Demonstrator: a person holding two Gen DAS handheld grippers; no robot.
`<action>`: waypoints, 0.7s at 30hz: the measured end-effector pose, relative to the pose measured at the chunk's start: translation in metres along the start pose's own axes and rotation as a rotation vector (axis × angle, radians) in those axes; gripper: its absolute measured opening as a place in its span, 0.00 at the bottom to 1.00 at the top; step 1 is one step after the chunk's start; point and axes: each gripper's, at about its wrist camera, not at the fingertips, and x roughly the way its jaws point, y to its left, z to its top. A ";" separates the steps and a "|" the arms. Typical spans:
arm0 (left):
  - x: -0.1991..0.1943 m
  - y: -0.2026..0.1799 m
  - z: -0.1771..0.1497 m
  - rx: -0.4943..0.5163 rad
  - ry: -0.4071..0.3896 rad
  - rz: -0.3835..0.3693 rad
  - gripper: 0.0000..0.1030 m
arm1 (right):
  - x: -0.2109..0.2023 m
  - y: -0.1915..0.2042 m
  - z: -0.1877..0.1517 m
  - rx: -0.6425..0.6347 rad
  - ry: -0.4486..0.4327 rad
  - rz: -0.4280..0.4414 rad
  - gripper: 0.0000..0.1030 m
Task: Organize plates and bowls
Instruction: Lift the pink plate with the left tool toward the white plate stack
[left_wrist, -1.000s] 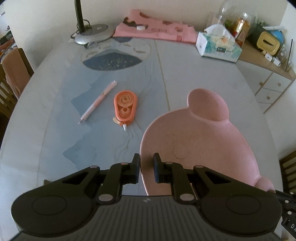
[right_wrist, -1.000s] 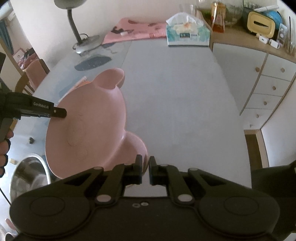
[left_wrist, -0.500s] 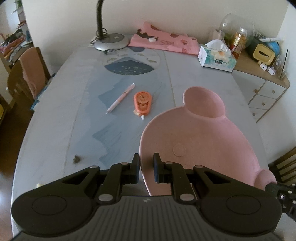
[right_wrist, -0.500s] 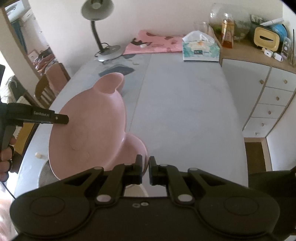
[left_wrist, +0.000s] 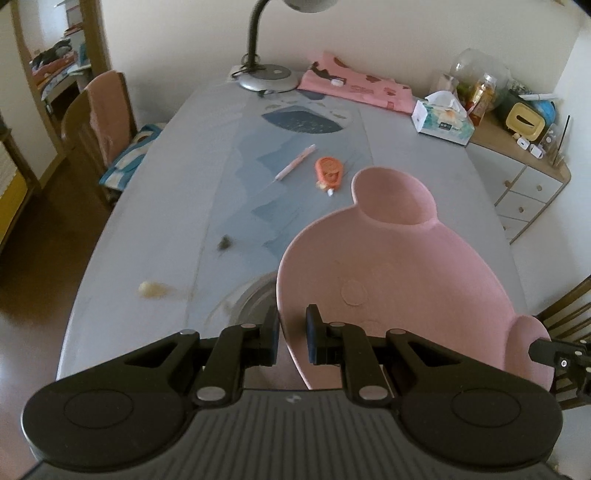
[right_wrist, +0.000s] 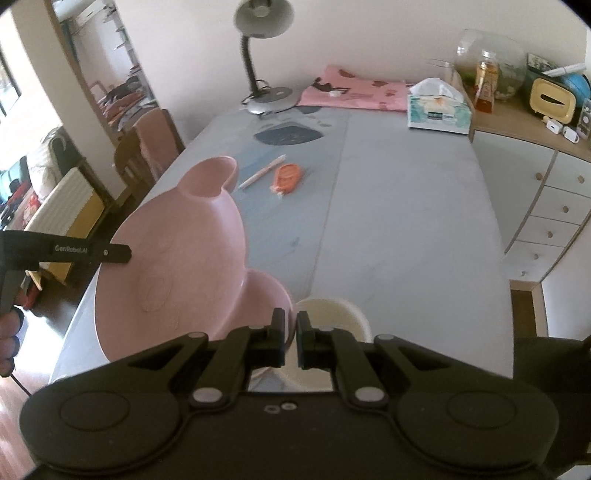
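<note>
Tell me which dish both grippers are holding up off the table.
The pink plate with two round ears. The left gripper and right gripper each clamp its rim. The cream bowl and metal bowl stay on the table.

You cannot see the near rim of the pink plate (left_wrist: 406, 280) in the left wrist view; the left gripper (left_wrist: 291, 334) covers it there. The right gripper (left_wrist: 554, 356) is cut by the right edge, so only its tip shows. Under the plate a grey round thing (left_wrist: 251, 299) is mostly hidden and blurred; you cannot tell what it is. In the right wrist view the cream bowl (right_wrist: 332, 317) is half covered by the gripper's fingers (right_wrist: 279, 332). Your hand (right_wrist: 9, 339) is cut by the left edge. The small things on the sideboard (right_wrist: 517, 136) are too small to name.
</note>
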 end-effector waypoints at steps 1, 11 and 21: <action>-0.007 0.007 -0.008 -0.004 -0.003 0.000 0.13 | -0.003 0.008 -0.004 -0.008 0.005 0.005 0.06; -0.067 0.090 -0.084 -0.083 -0.010 0.039 0.13 | -0.010 0.094 -0.040 -0.089 0.041 0.055 0.06; -0.108 0.178 -0.162 -0.219 -0.017 0.092 0.13 | 0.000 0.182 -0.068 -0.207 0.085 0.134 0.06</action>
